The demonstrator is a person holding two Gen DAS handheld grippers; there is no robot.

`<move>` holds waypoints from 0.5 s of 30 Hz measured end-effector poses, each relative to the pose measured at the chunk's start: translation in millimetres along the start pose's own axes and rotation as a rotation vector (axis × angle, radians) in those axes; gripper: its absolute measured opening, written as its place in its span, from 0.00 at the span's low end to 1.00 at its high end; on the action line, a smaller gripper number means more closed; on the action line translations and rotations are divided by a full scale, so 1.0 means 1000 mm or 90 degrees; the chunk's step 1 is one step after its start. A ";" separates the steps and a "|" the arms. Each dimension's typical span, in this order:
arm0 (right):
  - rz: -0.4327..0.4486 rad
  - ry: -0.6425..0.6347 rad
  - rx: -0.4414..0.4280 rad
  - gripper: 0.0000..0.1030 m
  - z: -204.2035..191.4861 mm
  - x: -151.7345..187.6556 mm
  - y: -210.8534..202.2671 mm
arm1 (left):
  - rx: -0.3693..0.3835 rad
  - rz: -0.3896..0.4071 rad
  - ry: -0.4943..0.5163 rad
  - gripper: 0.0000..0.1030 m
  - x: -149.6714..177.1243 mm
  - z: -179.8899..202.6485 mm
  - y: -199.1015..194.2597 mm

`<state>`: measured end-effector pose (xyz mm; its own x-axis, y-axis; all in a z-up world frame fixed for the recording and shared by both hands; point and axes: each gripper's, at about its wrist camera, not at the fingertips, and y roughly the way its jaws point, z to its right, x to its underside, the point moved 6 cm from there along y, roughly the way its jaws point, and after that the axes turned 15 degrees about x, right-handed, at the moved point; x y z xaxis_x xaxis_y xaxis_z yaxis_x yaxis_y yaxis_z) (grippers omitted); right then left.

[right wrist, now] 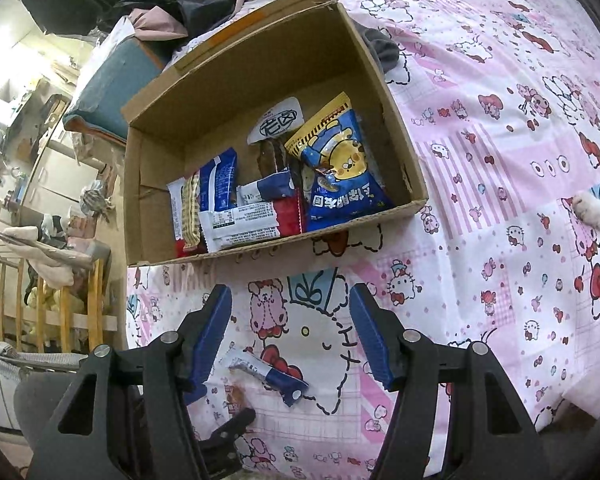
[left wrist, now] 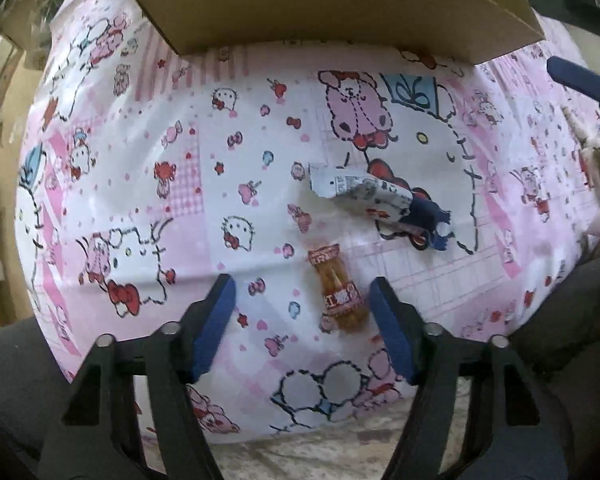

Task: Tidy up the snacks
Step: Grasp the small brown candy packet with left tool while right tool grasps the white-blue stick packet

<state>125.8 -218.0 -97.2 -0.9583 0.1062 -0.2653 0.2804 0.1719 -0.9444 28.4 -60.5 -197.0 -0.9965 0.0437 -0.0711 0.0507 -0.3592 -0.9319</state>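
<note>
A small clear packet with brown snack and red label (left wrist: pixel 338 288) lies on the pink cartoon-print sheet (left wrist: pixel 140 184), just ahead of my open left gripper (left wrist: pixel 302 300), nearer its right finger. A white-and-blue snack packet (left wrist: pixel 380 200) lies beyond it; it also shows in the right wrist view (right wrist: pixel 270 376), between and below the fingers of my open, empty right gripper (right wrist: pixel 290 312). The cardboard box (right wrist: pixel 404 160) holds several snack packs, among them a blue chip bag (right wrist: pixel 336 168). The box's underside fills the top of the left wrist view (left wrist: pixel 320 4).
A cat's paw (right wrist: pixel 596 208) rests on the sheet at the right edge. The other gripper's tip (right wrist: pixel 228 432) shows low in the right wrist view. A chair, clothes and clutter (right wrist: pixel 112 76) stand left of the bed, with a wooden rail (right wrist: pixel 64 308).
</note>
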 end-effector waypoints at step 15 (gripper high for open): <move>-0.014 -0.008 -0.007 0.62 -0.003 0.002 0.003 | 0.036 0.084 -0.037 0.12 -0.039 -0.021 -0.060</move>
<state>124.5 -214.2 -99.6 -0.9649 0.0905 -0.2463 0.2594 0.1853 -0.9478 65.2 -21.1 -145.3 -0.9837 -0.0601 -0.1694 0.1790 -0.4102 -0.8942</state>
